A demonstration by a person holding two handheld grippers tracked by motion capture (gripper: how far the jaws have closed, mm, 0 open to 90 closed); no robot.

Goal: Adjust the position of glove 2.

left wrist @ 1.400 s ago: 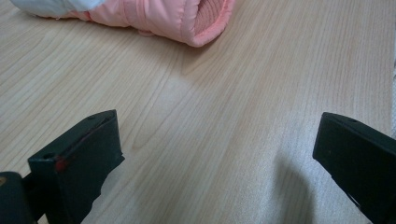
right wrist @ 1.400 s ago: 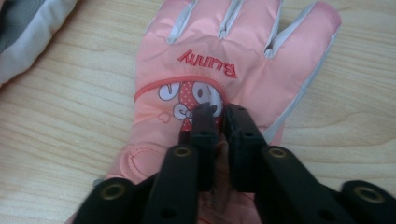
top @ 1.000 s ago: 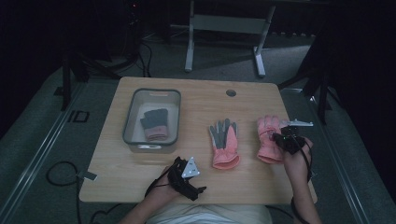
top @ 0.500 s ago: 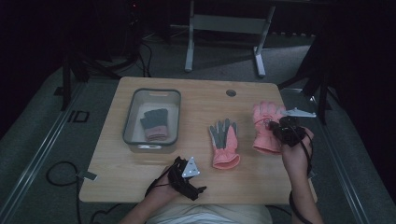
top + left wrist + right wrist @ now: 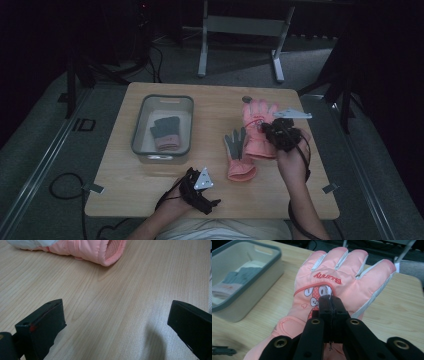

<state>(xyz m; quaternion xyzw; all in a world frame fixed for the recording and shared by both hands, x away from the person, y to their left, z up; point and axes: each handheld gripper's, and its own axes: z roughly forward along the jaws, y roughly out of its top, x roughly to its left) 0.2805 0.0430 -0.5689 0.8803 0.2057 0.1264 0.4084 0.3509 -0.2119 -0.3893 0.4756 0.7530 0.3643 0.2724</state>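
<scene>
While your left gripper point(image 5: 200, 189) rests at the near edge of the counter point(image 5: 150, 185), jaws spread wide and nothing between them, the work in hand belongs to your right gripper point(image 5: 270, 131). It is clenched on the back of the pink glove point(image 5: 257, 125), pinching a fold of fabric beside the cartoon print, and the glove hangs lifted over the right half of the counter, fingers pointing away from you.

My reading is that you are carrying this glove toward the grey bin point(image 5: 162, 127), which sits across the counter to the left with a grey-fingered glove point(image 5: 165, 134) already inside. The next move calls for a sweep leftward, high enough to clear the second glove point(image 5: 239, 157) lying palm up on the wood and then the bin's rim, with the pinch kept firm until the glove is over the opening.

The right gripper view gives what the high view cannot: the jaws pressed flat together on the fabric of the pink glove point(image 5: 342, 285) and the lettering across its knuckles. The left gripper view shows the cuff of the second glove point(image 5: 100, 251) up close. The high view alone lays out the path between glove and bin.
</scene>
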